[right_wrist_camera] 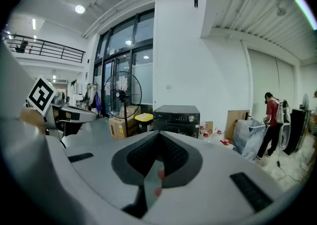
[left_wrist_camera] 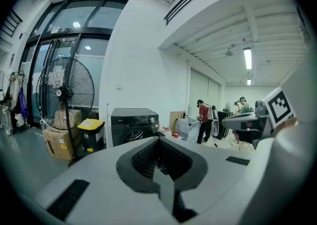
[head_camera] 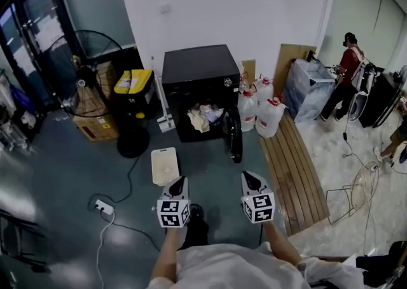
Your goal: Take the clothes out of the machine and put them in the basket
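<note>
A black washing machine point(head_camera: 198, 72) stands against the white wall with its round door point(head_camera: 234, 136) swung open to the right. Pale clothes point(head_camera: 205, 117) bulge out of the drum opening. A white basket point(head_camera: 165, 165) sits on the grey floor in front of the machine, a little to the left. My left gripper point(head_camera: 180, 182) hovers just near the basket's front right corner, jaws together and holding nothing. My right gripper point(head_camera: 248, 177) floats level with it, further right, also shut and bare. The machine point(left_wrist_camera: 133, 125) shows well ahead in the left gripper view, and the machine point(right_wrist_camera: 176, 118) likewise in the right gripper view.
A big floor fan point(head_camera: 81, 72), cardboard boxes point(head_camera: 95, 119) and a yellow-lidded bin point(head_camera: 133, 83) stand left of the machine. Water jugs point(head_camera: 261, 112) and a wooden slat platform point(head_camera: 296, 167) lie to its right. A power strip point(head_camera: 103, 206) and cable trail on the floor. A person point(head_camera: 346, 74) stands far right.
</note>
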A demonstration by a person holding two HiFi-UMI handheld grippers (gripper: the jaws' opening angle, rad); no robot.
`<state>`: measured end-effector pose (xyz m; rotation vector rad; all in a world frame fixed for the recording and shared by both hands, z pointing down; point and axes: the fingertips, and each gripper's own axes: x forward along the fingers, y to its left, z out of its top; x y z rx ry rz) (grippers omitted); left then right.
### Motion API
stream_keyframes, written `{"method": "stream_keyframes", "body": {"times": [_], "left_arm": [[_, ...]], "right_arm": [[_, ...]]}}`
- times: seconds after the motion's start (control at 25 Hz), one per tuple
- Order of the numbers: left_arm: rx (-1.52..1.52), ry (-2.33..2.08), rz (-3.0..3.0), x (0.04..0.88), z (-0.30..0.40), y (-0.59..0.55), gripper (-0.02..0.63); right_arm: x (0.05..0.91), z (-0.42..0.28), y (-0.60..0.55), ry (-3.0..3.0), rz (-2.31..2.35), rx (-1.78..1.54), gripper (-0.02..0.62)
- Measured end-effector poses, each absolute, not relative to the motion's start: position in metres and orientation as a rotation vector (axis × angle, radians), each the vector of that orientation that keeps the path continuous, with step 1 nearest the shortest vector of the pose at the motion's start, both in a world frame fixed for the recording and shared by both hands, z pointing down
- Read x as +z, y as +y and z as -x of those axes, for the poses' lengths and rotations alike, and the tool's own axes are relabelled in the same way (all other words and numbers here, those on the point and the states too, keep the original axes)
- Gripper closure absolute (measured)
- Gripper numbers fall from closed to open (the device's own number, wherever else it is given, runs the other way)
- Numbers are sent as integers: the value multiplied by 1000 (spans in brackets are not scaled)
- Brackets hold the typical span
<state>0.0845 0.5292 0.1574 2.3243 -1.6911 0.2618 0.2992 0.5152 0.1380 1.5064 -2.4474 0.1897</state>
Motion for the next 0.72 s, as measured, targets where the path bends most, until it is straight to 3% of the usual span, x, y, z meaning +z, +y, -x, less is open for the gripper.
{"method": "stream_keyframes", "body": {"times": [0.72], "left_arm": [[218, -1620, -2379, 147, -6, 336, 588]], "right_arm": [[122, -216, 339, -2393, -1555, 138, 571]]}}
